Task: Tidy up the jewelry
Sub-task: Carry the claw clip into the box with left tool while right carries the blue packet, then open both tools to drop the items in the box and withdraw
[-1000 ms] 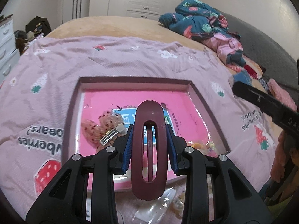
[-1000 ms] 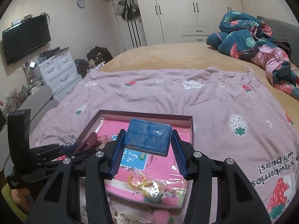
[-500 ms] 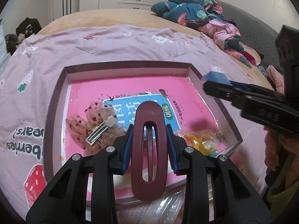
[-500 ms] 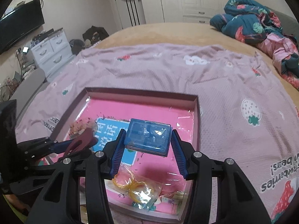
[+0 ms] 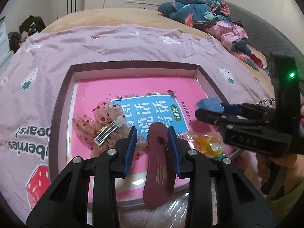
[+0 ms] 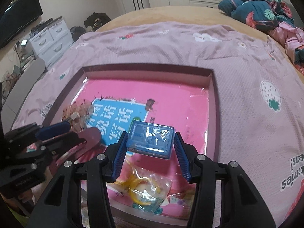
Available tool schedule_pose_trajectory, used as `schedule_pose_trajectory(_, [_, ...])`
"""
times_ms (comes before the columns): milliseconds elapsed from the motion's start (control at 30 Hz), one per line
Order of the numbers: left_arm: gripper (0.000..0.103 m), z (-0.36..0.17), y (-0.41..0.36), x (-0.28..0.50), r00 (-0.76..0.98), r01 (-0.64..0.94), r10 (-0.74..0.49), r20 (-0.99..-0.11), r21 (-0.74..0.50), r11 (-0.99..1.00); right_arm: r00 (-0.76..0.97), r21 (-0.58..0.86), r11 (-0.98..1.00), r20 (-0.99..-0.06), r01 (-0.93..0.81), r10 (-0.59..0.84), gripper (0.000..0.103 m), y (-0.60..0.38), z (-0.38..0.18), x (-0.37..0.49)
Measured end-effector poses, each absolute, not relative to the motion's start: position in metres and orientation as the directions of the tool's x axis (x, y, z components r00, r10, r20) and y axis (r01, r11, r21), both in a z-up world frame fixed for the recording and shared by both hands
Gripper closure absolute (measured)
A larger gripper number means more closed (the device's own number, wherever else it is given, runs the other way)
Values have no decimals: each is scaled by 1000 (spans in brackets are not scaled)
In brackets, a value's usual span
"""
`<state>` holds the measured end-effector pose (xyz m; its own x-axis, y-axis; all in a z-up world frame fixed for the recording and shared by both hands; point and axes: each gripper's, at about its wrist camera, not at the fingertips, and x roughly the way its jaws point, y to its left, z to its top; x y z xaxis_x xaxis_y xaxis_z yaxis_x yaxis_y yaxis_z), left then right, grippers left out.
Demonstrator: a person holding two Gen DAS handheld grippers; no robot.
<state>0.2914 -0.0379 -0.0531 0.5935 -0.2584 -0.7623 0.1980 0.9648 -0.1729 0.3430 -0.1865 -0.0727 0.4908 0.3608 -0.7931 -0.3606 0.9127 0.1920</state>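
A shallow box (image 5: 62, 95) with a pink printed liner lies on the bed; it also shows in the right wrist view (image 6: 213, 102). My left gripper (image 5: 152, 138) has opened; the maroon oval hair clip (image 5: 159, 169) lies tilted between its fingers, loose, over the box's near edge. My right gripper (image 6: 151, 144) has spread jaws around a small blue plastic case (image 6: 152, 139), with gaps at both sides. Inside the box lie a sheer pink bow with a metal clip (image 5: 108, 131) and a bag of yellow rings (image 6: 144, 190).
The purple strawberry blanket (image 5: 133, 43) covers the bed around the box. Crumpled clothes (image 5: 199, 13) lie at the far right. White drawers (image 6: 51, 38) stand to the left. Clear plastic bags (image 5: 171, 212) lie just in front of the box.
Both grippers moved down over the box. The left jaws opened and the hair clip tipped forward out of their grip. The right jaws widened around the blue case.
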Motion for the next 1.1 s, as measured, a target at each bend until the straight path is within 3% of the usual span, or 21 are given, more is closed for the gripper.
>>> schedule_pose_trajectory(200, [78,-53,-29,284,571,173,-261,-779,-197,965,487,212,915,-793,-344,367,54,-190,-75,339])
schedule_pose_trajectory(300, [78,-52,-26,272,556,183,-280,-783,-213,960,503,218,917,-781,-335,370,44,-194,-71,337])
schedule_pose_trajectory(500, [78,-51,-37,251,549,237,-283,-786,-178,955,526,232,918,-762,-323,378,40,-199,-62,330])
schedule_pose_trajectory(600, [77,-58,-45,249,548,250,-238,-802,-114,961,537,229,919,-755,-321,376,39,-201,-58,323])
schedule_pose_trajectory(900, [77,-61,-37,254,567,205,-178,-804,-71,976,568,232,920,-730,-315,379,38,-211,-45,303])
schedule_pose_trajectory(1100, [77,-55,-21,258,573,170,-198,-795,-121,978,602,225,923,-705,-312,375,36,-219,-31,289])
